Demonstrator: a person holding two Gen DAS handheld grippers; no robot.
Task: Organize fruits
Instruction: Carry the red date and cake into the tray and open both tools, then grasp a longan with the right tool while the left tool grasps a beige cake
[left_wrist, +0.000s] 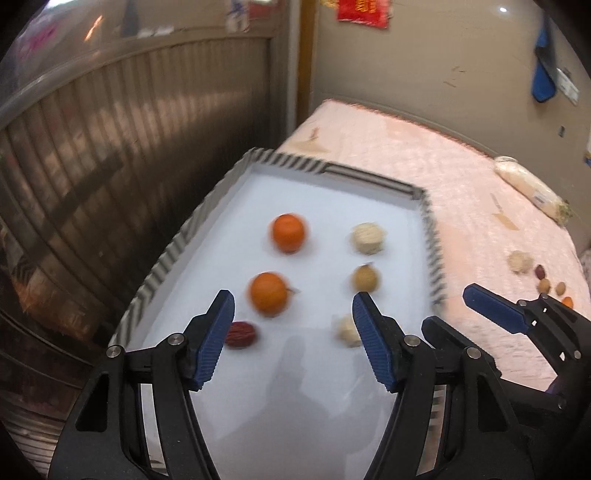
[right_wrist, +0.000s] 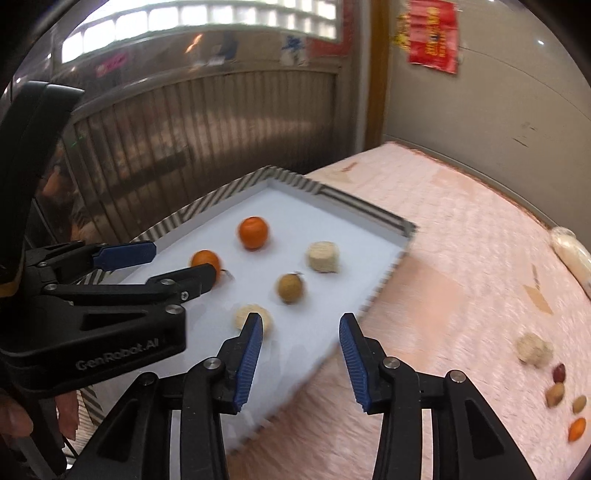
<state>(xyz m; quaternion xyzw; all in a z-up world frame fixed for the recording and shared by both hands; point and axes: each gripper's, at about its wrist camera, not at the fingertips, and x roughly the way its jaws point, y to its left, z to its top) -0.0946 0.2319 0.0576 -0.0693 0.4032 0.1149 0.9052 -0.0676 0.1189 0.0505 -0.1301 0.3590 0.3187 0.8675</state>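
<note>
A white tray (left_wrist: 295, 192) with a striped rim lies on a pink cloth. In it are two oranges (left_wrist: 288, 233) (left_wrist: 268, 294), a red date (left_wrist: 241, 334), a brown round fruit (left_wrist: 365, 278) and two pale corn pieces (left_wrist: 368, 238) (left_wrist: 348, 330). My left gripper (left_wrist: 293, 314) is open and empty above the tray's near half. My right gripper (right_wrist: 301, 341) is open and empty over the tray's (right_wrist: 284, 199) right front edge; it shows in the left wrist view (left_wrist: 480, 306). Loose fruits (right_wrist: 554, 391) lie on the cloth at the right.
A metal shutter (left_wrist: 110, 166) runs along the tray's left side. A wrapped white radish (left_wrist: 528, 188) lies at the far right of the cloth. A beige wall (left_wrist: 424, 74) stands behind. The pink cloth (right_wrist: 461, 258) stretches between the tray and the loose fruits.
</note>
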